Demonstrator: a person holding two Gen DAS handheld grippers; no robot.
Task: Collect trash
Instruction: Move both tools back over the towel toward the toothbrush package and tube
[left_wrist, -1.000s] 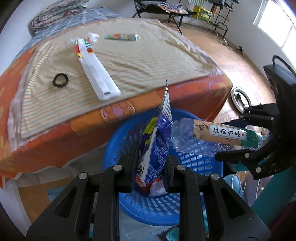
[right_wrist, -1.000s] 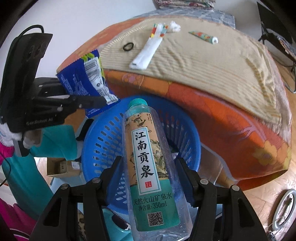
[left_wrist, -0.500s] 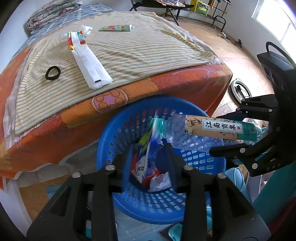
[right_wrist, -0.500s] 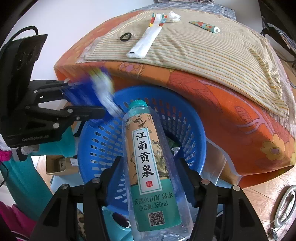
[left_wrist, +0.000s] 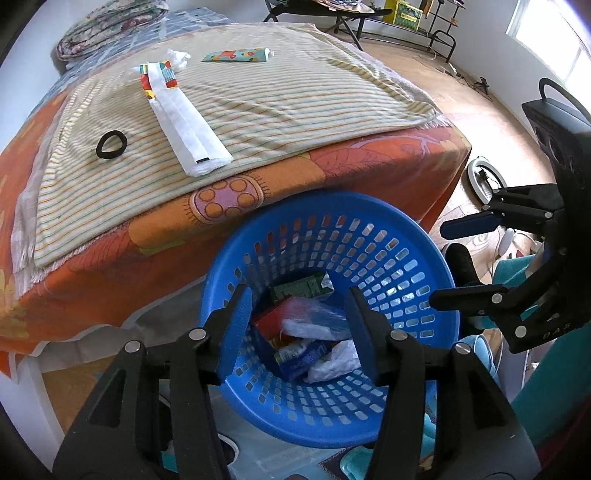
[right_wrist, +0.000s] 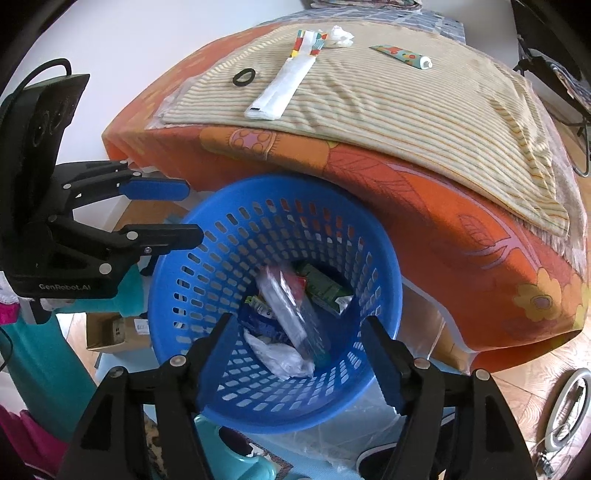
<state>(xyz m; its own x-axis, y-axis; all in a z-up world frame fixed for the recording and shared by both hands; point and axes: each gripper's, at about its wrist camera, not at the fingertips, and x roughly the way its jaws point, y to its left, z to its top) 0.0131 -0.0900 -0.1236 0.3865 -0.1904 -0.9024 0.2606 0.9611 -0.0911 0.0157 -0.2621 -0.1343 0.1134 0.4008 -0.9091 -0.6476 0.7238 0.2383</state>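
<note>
A blue perforated basket (left_wrist: 369, 417) (right_wrist: 184, 258) stands on the floor against the bed. Inside lie the clear water bottle (right_wrist: 291, 314), the blue snack wrapper (left_wrist: 299, 360) (right_wrist: 258, 325), a green carton (left_wrist: 299, 290) (right_wrist: 325, 291) and crumpled white plastic (left_wrist: 332, 363). My left gripper (left_wrist: 301, 317) (right_wrist: 192, 212) is open and empty above the basket. My right gripper (right_wrist: 299, 347) (left_wrist: 439, 264) is open and empty over the basket's other side. On the bed lie a white packet (left_wrist: 181, 114) (right_wrist: 288, 83), a crumpled tissue (left_wrist: 179, 57) (right_wrist: 340, 35) and a colourful tube (left_wrist: 238, 55) (right_wrist: 400, 55).
A black hair tie (left_wrist: 110, 144) (right_wrist: 243, 77) lies on the striped blanket (left_wrist: 295, 99). An orange cover (right_wrist: 461, 229) hangs over the bed's edge. A white ring light (left_wrist: 482, 177) lies on the wooden floor. A cardboard box (right_wrist: 118, 332) sits beside the basket.
Both grippers have opened. The snack wrapper fell from the left gripper and the water bottle from the right gripper; both now lie in the basket.
</note>
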